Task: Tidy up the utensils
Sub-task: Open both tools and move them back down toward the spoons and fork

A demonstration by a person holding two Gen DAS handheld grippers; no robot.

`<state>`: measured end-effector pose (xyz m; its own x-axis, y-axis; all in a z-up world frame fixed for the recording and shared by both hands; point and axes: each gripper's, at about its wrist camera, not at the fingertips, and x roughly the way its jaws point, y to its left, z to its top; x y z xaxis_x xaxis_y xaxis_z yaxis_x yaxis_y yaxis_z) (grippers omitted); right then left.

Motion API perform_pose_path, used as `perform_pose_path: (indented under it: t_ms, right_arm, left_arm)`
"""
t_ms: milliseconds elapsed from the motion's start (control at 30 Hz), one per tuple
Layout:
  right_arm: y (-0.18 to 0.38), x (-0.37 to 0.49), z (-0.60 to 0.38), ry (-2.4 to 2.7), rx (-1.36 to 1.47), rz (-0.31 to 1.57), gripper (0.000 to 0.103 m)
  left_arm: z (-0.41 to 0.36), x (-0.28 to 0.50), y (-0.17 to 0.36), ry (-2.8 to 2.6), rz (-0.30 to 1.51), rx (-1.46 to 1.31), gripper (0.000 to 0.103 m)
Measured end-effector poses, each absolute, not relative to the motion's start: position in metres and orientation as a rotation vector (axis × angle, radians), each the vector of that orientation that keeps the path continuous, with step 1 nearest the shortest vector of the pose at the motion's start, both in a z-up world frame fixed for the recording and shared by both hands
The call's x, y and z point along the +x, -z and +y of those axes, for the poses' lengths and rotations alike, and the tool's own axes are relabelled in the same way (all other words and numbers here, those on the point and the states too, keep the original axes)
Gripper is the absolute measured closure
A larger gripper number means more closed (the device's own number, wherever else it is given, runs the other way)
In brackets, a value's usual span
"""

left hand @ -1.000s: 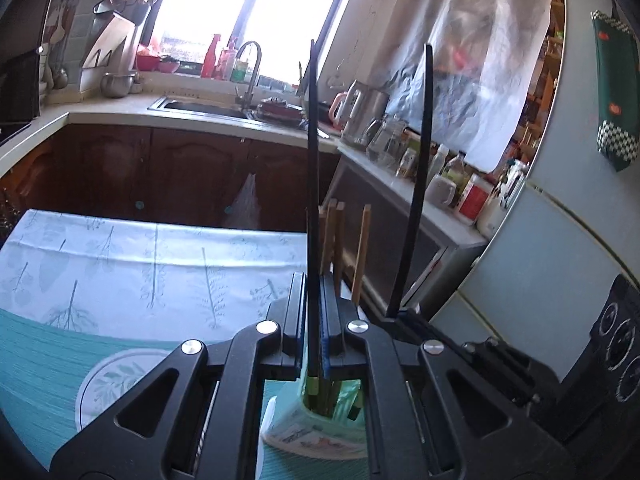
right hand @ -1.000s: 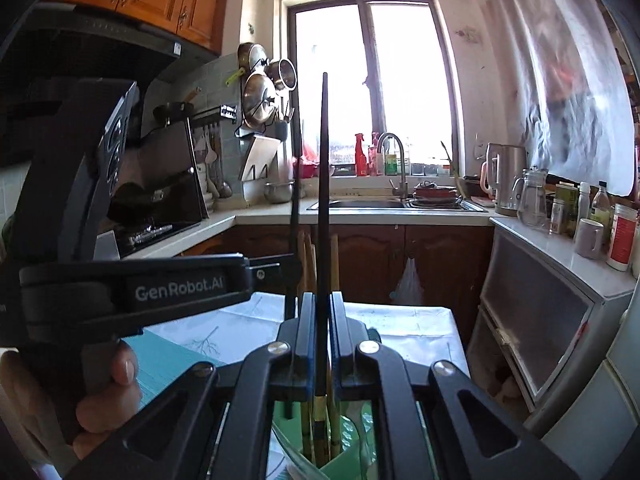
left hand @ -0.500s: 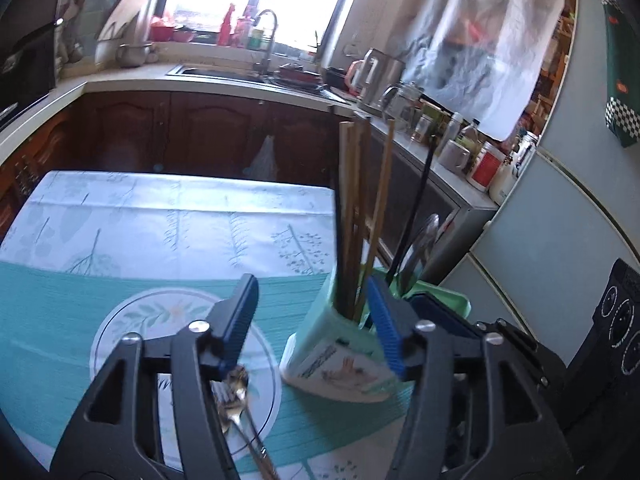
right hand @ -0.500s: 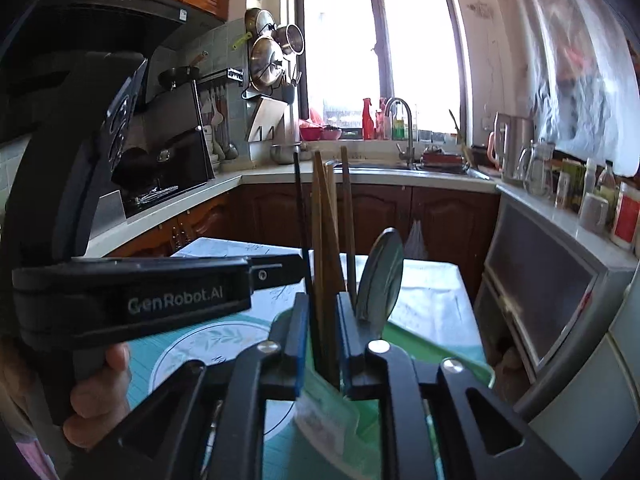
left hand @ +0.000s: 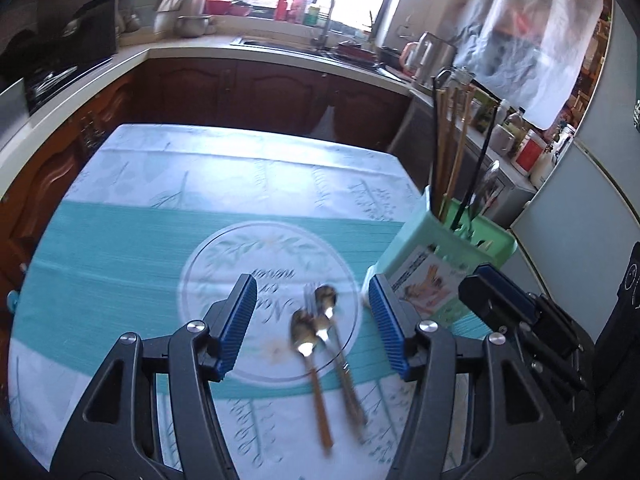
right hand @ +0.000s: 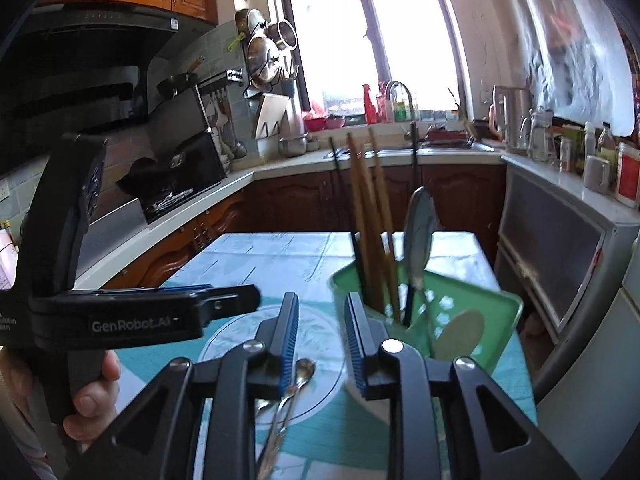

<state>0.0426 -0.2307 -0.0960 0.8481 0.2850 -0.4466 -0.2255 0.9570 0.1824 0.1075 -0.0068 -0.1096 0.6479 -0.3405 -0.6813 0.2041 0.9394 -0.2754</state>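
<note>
From my left tool's view, the tablecloth (left hand: 120,248) lies bare across the left and middle of the frame, so I can pass freely there. At lower centre, spoons and a fork (left hand: 320,332) lie between my blue pads (left hand: 236,320). At right, the green holder (left hand: 444,260) with its tall chopsticks (left hand: 448,148) blocks the way, my other gripper (left hand: 516,312) just beside it.
</note>
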Motion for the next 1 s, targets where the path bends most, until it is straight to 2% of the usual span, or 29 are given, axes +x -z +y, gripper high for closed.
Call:
perform_pose_path:
  t_ms: [533,1000]
  right_arm:
    - [0.095,0.005,-0.175,-0.295,0.046,0.569,0.079]
    - [0.123,0.018,-0.168,-0.185,0.020,0.762,0.079]
  left_arm:
    - [0.031,0.069,0.107,0.238,0.868,-0.172,0.047]
    - [0.022,0.090,0.166,0.204,1.056,-0.103,0.048]
